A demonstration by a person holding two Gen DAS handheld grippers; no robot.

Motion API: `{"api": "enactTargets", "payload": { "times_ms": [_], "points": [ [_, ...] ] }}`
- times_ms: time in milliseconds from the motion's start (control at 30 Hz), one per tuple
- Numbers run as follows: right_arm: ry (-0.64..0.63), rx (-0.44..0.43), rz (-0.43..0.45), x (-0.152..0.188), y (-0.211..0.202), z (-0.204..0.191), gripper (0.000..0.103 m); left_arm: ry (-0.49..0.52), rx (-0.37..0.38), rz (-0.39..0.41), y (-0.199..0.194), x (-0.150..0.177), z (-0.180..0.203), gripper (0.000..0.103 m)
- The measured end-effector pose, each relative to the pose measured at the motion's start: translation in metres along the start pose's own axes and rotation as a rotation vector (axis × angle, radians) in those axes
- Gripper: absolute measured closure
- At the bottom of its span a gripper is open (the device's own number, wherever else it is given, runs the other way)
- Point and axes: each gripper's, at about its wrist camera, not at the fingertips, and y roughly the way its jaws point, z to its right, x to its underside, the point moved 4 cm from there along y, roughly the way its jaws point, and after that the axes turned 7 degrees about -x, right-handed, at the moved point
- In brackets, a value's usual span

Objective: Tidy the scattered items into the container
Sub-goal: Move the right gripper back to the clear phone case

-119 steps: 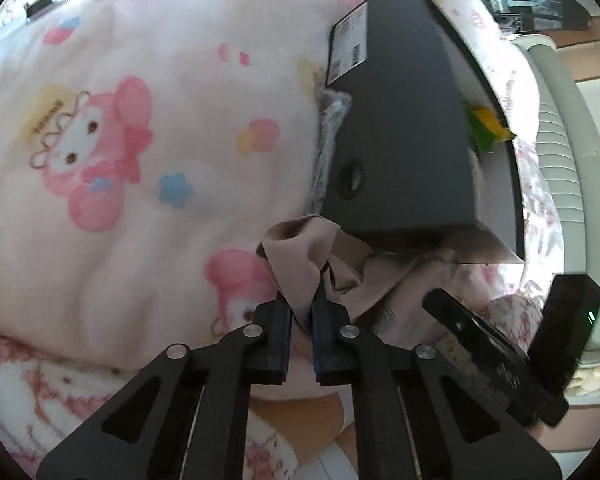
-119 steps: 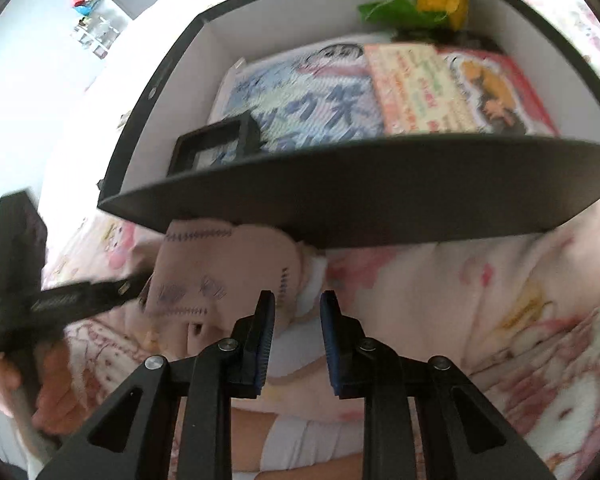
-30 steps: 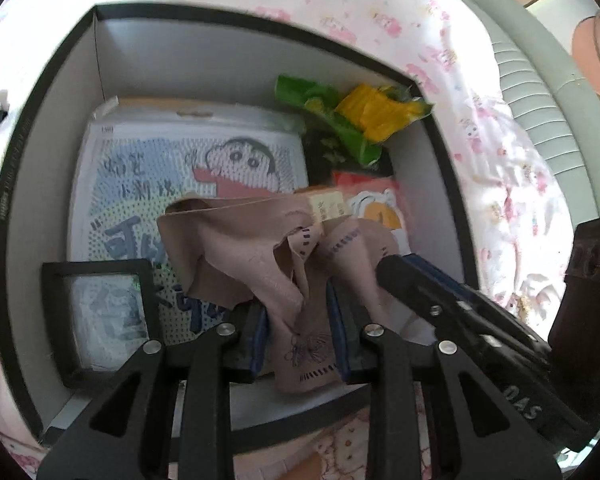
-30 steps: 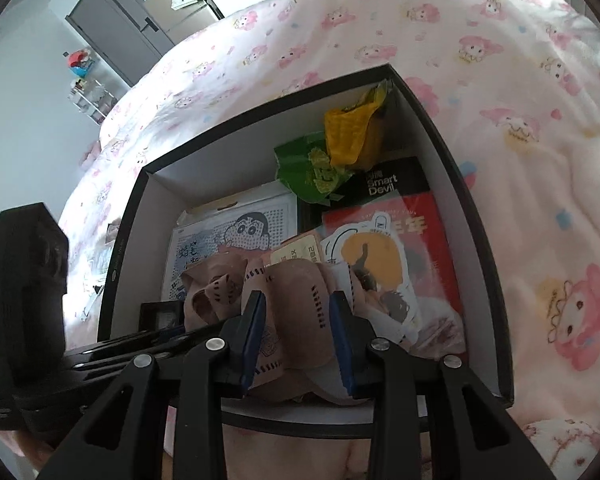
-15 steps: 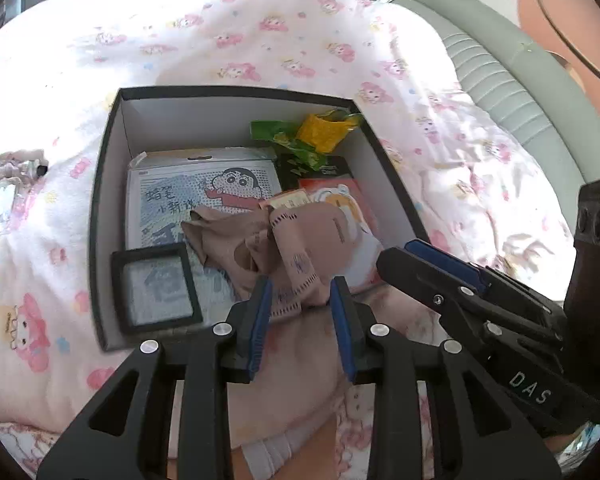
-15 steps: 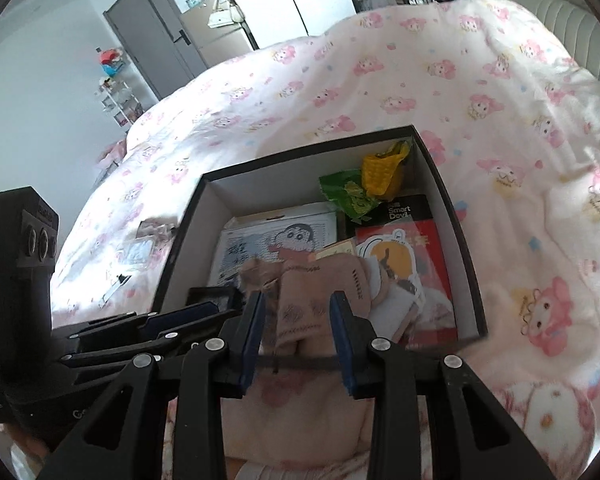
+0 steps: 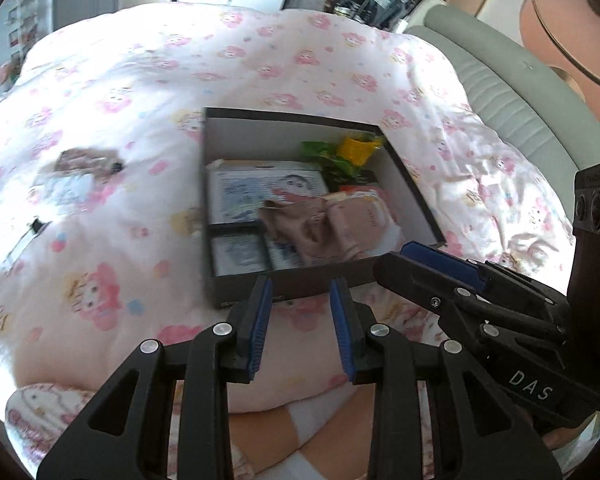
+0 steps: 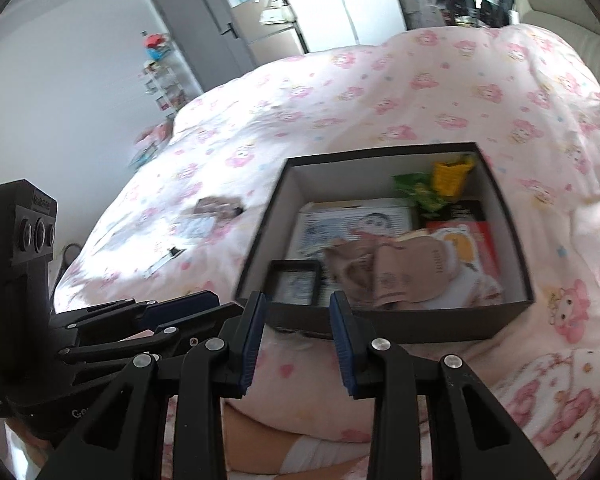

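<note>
The black box (image 7: 292, 137) lies open on the pink cartoon-print quilt. The beige patterned cloth (image 7: 328, 229) is crumpled inside it, on top of the comic books and beside a small black frame (image 7: 240, 251). My left gripper (image 7: 300, 320) hangs open and empty in front of the box's near wall. My right gripper (image 7: 405, 258) comes in from the right. In the right wrist view the right gripper (image 8: 296, 314) is open and empty, just short of the box (image 8: 420, 325). The cloth (image 8: 392, 272) rests inside. The left gripper (image 8: 216, 306) is beside it on the left.
Green and yellow snack packets (image 7: 348, 152) sit in the box's far corner. Loose items (image 7: 80, 174) and a small card (image 7: 24, 240) lie on the quilt left of the box. A padded headboard (image 7: 520, 92) runs along the right. A person's legs (image 7: 300, 424) are under the grippers.
Both grippers had the beige cloth between their fingers inside the box. They have let it go and pulled back and up, so the whole box now shows.
</note>
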Motion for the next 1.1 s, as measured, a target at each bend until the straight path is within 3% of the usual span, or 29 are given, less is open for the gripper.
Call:
{"api": "enactTargets", "payload": {
  "times_ms": [400, 533, 667, 833, 967, 1033, 1100],
  "points": [
    [-0.127, -0.074, -0.112, 0.015, 0.064, -0.085, 0.074, -0.190, -0.081, -0.004, -0.019, 0.037, -0.106, 0.074],
    [-0.160, -0.105, -0.111, 0.015, 0.087, -0.111, 0.074, -0.246, -0.151, 0.003, -0.027, 0.043, -0.139, 0.074],
    [-0.177, -0.154, -0.154, 0.013, 0.115, -0.136, 0.074, -0.335, -0.172, 0.001, -0.031, 0.049, -0.175, 0.073],
    [-0.199, -0.178, -0.151, 0.002, 0.155, -0.162, 0.074, -0.542, -0.191, 0.011, -0.017, 0.044, -0.225, 0.073],
    [-0.187, -0.180, -0.175, -0.015, 0.194, -0.167, 0.074, -0.599, -0.252, 0.027, 0.001, 0.034, -0.260, 0.073],
    [-0.177, -0.159, -0.189, -0.023, 0.213, -0.163, 0.074, -0.653, -0.238, 0.025, 0.012, 0.030, -0.279, 0.073],
    [-0.142, -0.143, -0.212, -0.029, 0.231, -0.155, 0.074, -0.761, -0.179, 0.009, 0.027, 0.028, -0.303, 0.073]
  ]
}}
